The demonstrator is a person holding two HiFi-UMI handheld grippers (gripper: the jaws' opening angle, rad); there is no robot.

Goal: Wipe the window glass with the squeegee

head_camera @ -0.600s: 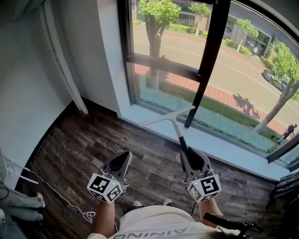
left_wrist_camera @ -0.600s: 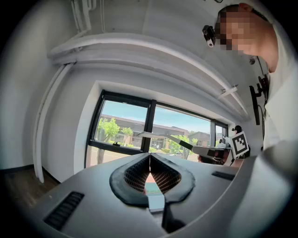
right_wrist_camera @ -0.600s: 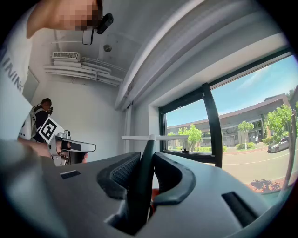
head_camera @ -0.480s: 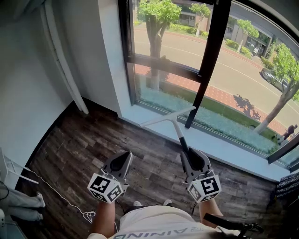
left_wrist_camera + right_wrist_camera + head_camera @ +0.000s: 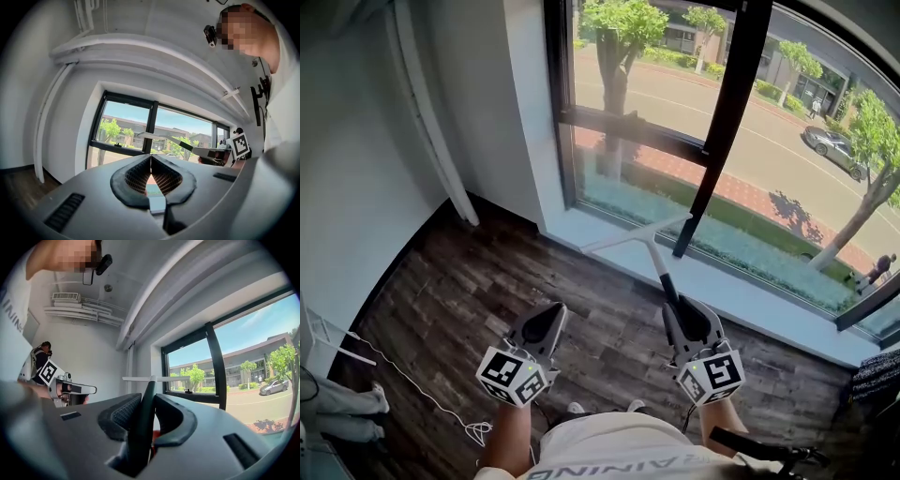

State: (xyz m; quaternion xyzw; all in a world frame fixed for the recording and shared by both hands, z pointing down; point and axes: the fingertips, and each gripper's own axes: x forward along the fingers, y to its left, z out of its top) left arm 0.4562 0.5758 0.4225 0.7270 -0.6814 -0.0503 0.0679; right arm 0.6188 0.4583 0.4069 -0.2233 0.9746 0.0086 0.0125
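Note:
A squeegee with a white blade and a dark handle points toward the window glass; its blade hangs just short of the lower pane, above the sill. My right gripper is shut on the squeegee's handle, with the white blade crosswise ahead of the jaws. My left gripper hovers over the floor to the left, shut, with nothing between its pads. In the left gripper view the squeegee and right gripper show ahead at the right.
A black mullion splits the window. A white sill runs under the glass. A white pipe slants down the left wall. A white cable trails on the dark wood floor. Another person stands behind.
The view has shifted slightly right. Outside, a car has moved up the street. Both grippers and the squeegee hold their places.

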